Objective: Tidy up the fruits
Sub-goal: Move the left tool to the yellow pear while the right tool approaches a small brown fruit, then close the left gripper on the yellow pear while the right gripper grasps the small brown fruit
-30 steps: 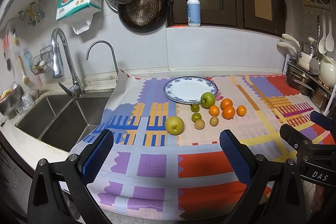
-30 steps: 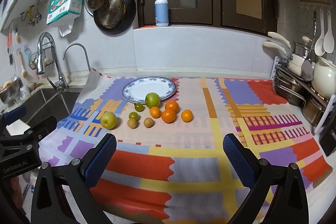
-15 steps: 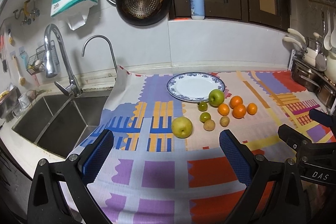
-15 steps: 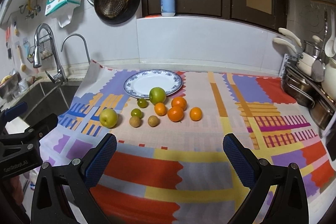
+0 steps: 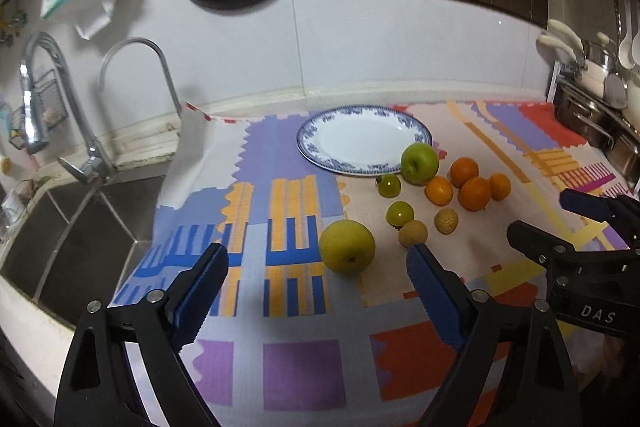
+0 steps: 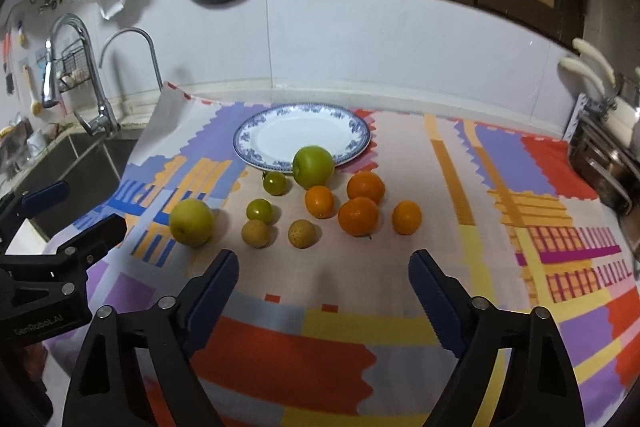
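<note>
Your left gripper [image 5: 318, 273] hangs over the near part of the patterned plastic cloth [image 5: 300, 367], its blue-padded jaws spread with nothing between them, though they have just been closing a little. Your right gripper [image 6: 324, 275] stands the same way: jaws apart and bare, also just narrowed.

Just beyond the left gripper's pads lies the large yellow-green pear [image 5: 347, 246], alone on the cloth. Past it, to the right, you have two small tan round fruits [image 6: 256, 233], near each other but apart. Behind those sit two small green round fruits [image 6: 259, 210], one farther back than the other. To their right is a cluster of four oranges [image 6: 358, 215], the middle ones close together or touching; you cannot tell which from here.

Farther back the green apple [image 6: 313, 166] rests against the near rim of the white plate with a blue patterned border [image 6: 256, 155], which holds no fruit.

Beyond the cloth, on your left, are the steel sink [image 5: 72, 239] and its curved tap [image 5: 40, 99]
</note>
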Available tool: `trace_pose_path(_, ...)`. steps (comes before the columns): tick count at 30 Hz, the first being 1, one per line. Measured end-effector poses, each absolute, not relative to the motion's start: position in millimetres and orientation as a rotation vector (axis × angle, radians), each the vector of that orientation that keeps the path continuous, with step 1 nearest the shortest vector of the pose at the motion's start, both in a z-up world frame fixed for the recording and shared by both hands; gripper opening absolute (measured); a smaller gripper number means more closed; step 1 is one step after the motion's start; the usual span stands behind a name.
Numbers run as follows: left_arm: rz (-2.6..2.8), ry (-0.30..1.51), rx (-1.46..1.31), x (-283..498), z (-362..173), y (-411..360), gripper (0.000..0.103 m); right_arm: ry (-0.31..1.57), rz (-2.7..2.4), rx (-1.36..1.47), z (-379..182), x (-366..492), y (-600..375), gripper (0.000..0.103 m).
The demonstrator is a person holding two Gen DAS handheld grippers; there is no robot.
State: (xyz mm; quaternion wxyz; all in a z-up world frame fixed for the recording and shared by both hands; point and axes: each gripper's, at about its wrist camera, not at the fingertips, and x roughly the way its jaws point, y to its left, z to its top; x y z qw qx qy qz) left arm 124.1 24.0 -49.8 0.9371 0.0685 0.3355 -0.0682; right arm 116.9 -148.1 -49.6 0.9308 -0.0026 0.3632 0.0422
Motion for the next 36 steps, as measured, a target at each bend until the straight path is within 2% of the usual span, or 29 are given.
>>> trace_pose_path(12, -0.231, 0.79, 0.163, 173.5, -83.4, 13.5, 0.08, 0.889, 0.144, 0.078, -93.4, 175.2, -144.9, 0.061)
trace_pose_path(21, -0.282, 0.841, 0.167, 194.4, -100.1, 6.5, 0.072, 0.948, 0.171, 0.09, -110.4, 201.9, -141.4, 0.048)
trace_pose_path(31, -0.332, 0.891, 0.144, 207.3, -113.2, 5.1, 0.056, 0.98, 0.192, 0.078, -120.2, 215.7, -135.0, 0.031)
trace_pose_path(34, -0.339, 0.9, 0.13, 209.9, -116.1, 6.8, 0.05, 0.984, 0.199, 0.08, -121.2, 216.6, -134.2, 0.028)
trace_pose_path(36, -0.345, 0.901, 0.117, 210.8, -117.0, 8.7, 0.05, 0.983, 0.195, 0.071, -120.9, 215.9, -132.6, 0.028)
